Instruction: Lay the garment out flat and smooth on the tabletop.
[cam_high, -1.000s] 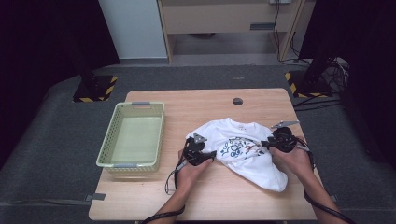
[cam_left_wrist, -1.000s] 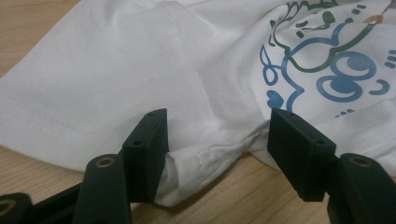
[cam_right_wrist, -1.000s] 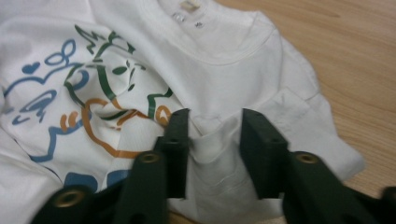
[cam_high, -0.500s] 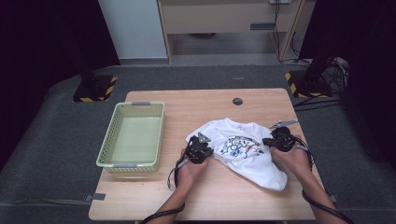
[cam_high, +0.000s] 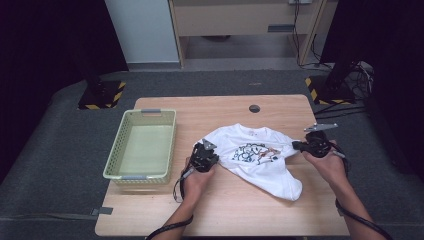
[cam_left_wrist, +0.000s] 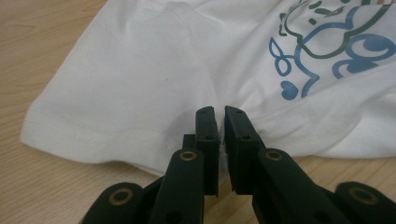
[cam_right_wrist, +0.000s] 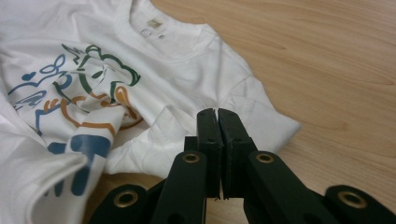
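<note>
High view: both grippers, left (cam_high: 204, 156) and right (cam_high: 306, 145), pinch the shirt (cam_high: 252, 150), whose thin cloth could slip free if tugged apart.

Both forearms enter from the frame's bottom edge; the left gripper (cam_high: 205, 156) sits centre-left, jaws just closed and pinched together, the right gripper (cam_high: 312, 145) sits at centre-right, jaws likewise just closed tight

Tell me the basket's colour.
Pale green basket, perforated sides; clearest in the high view.
</note>
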